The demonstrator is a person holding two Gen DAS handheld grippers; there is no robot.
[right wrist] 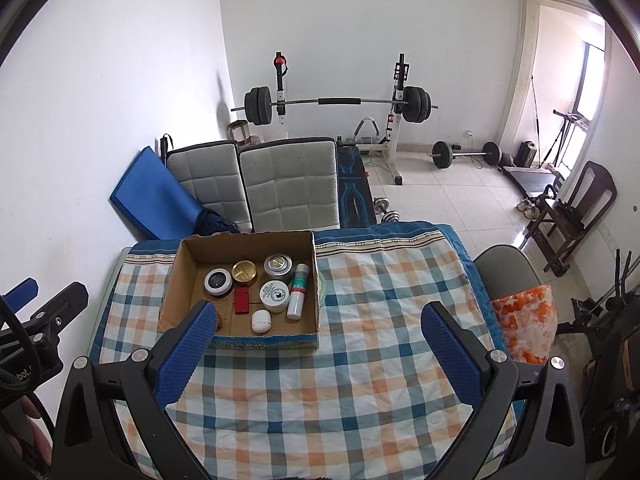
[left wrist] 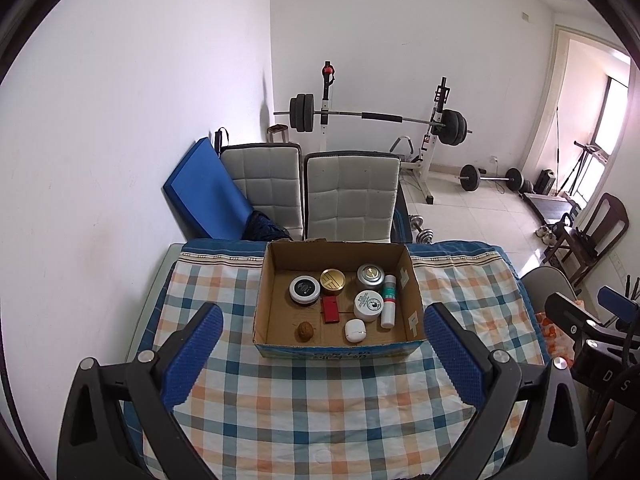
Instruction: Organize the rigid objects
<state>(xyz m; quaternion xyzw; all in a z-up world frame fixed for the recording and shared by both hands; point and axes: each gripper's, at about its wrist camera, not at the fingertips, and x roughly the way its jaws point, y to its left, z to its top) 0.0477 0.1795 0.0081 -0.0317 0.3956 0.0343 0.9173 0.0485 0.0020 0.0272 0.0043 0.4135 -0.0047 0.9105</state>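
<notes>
An open cardboard box stands at the far side of the checked tablecloth. In it lie a black-lidded jar, a gold tin, a silver tin, a white jar, a white tube, a red case, a small white jar and a walnut. My left gripper is open and empty, in front of the box. My right gripper is open and empty, right of the box.
Two white padded chairs and a blue mat stand behind the table. A barbell rack and dumbbells stand on the tiled floor beyond. A grey chair with an orange patterned bag stands at the table's right.
</notes>
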